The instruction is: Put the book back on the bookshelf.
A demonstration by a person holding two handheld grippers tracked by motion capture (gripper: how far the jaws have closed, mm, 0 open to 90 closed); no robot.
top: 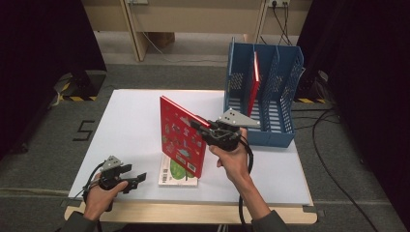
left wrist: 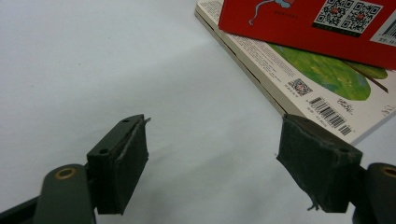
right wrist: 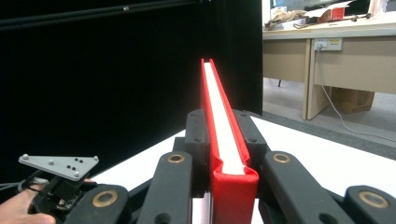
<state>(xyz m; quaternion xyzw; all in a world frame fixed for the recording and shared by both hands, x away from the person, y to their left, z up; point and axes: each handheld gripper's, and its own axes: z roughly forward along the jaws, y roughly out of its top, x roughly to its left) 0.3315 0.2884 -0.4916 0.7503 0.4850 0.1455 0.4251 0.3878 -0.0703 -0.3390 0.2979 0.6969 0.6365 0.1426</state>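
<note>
Right gripper (top: 205,126) jaws clamped on top edge of red book (top: 182,136), held upright for filing in blue rack (top: 263,92). Left gripper (top: 133,180) jaws wide apart, empty; second book (left wrist: 299,74) beyond jaws.

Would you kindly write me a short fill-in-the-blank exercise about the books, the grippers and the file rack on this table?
1. The right gripper is shut on the edge of a ____ book.
2. The left gripper hovers over the white table with its jaws ____.
3. The book with the green picture lies ____ on the table.
4. The blue file rack already holds ____ red book.

Missing words: red; open; flat; one
</note>
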